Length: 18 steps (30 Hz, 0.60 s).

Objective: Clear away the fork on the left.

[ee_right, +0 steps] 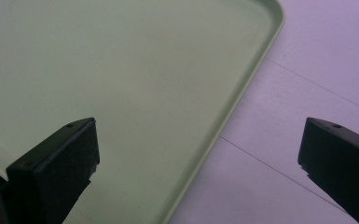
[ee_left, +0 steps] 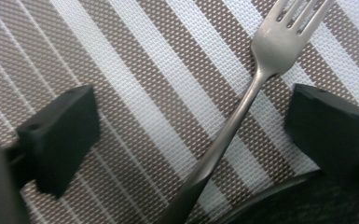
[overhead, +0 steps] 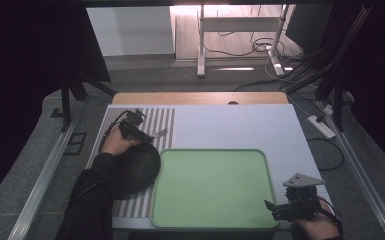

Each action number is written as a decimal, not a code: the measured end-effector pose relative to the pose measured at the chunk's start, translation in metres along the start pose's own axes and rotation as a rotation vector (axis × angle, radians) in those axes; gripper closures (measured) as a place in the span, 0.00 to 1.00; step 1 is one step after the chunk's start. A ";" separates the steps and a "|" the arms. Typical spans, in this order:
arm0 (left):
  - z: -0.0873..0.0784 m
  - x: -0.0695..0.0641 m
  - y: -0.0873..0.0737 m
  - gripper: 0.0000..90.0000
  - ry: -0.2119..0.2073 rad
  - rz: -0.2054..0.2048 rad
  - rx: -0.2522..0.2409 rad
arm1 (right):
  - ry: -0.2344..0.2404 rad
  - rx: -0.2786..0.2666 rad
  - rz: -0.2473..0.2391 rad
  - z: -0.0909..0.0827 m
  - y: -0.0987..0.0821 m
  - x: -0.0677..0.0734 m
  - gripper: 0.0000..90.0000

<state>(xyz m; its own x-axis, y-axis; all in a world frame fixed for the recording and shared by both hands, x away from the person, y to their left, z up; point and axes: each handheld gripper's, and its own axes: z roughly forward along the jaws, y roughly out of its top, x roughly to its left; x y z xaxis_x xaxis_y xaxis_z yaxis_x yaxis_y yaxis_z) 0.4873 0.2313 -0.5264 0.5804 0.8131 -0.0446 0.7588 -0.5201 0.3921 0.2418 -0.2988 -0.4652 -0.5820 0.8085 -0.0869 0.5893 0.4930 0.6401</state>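
- The left gripper [ee_left: 186,126] stands wide apart over the striped placemat [ee_left: 135,79], its jaws either side of a metal fork [ee_left: 242,107] without touching it.
- The right gripper [ee_right: 198,154] is also spread wide and empty, one jaw over the green tray [ee_right: 121,84], the other over the white table [ee_right: 307,70].
- The fork lies flat on the placemat, tines toward 1 o'clock in the left gripper view, handle running to 7 o'clock beside a dark round plate [overhead: 136,170].
- In the high view the tray [overhead: 212,187] is bare, its rim touching the placemat at 9 o'clock; open tabletop lies at 12 o'clock.
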 end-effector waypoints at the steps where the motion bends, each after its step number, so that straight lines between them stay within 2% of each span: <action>1: 0.000 0.000 0.000 0.14 0.000 0.000 0.000 | 0.000 0.000 0.000 0.000 0.000 0.000 0.00; 2: -0.001 0.001 -0.001 0.14 -0.002 0.002 -0.008 | 0.000 0.000 0.000 0.000 0.000 0.000 0.00; 3: -0.002 0.003 -0.003 0.21 0.000 0.006 -0.014 | 0.000 -0.001 -0.001 0.000 0.000 0.000 0.00; 4: -0.004 0.004 -0.004 0.21 -0.004 0.011 -0.024 | 0.000 -0.001 0.000 0.000 0.000 0.000 0.00; 6: -0.008 0.007 -0.008 0.36 -0.009 0.024 -0.039 | 0.001 0.000 0.001 0.000 0.000 0.000 0.00; 7: -0.010 0.009 -0.010 0.51 -0.010 0.025 -0.043 | 0.001 0.004 0.000 0.000 0.000 0.000 0.00; 9: -0.011 0.012 -0.013 0.62 -0.013 0.030 -0.056 | 0.001 0.005 0.000 0.000 0.000 0.000 0.00; 10: -0.012 0.013 -0.015 0.62 -0.019 0.033 -0.061 | 0.000 0.007 -0.002 0.000 0.000 0.000 0.00; 11: -0.013 0.014 -0.016 0.79 -0.017 0.037 -0.064 | 0.000 0.008 -0.002 0.000 0.000 0.000 0.00; 12: -0.014 0.016 -0.018 0.88 -0.024 0.033 -0.071 | 0.000 0.008 -0.002 0.000 0.000 0.000 0.00; 15: -0.014 0.018 -0.018 0.91 -0.036 0.046 -0.072 | -0.001 0.009 -0.001 0.000 0.000 0.000 0.00; 18: -0.014 0.020 -0.017 0.94 -0.058 0.036 -0.066 | -0.002 0.005 -0.002 0.000 0.000 0.000 0.00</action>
<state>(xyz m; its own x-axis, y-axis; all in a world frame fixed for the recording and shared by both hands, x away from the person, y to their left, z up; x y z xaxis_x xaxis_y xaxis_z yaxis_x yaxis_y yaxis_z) 0.4813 0.2600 -0.5213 0.6244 0.7768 -0.0820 0.7171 -0.5286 0.4543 0.2417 -0.2987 -0.4652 -0.5818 0.8084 -0.0896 0.5912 0.4960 0.6359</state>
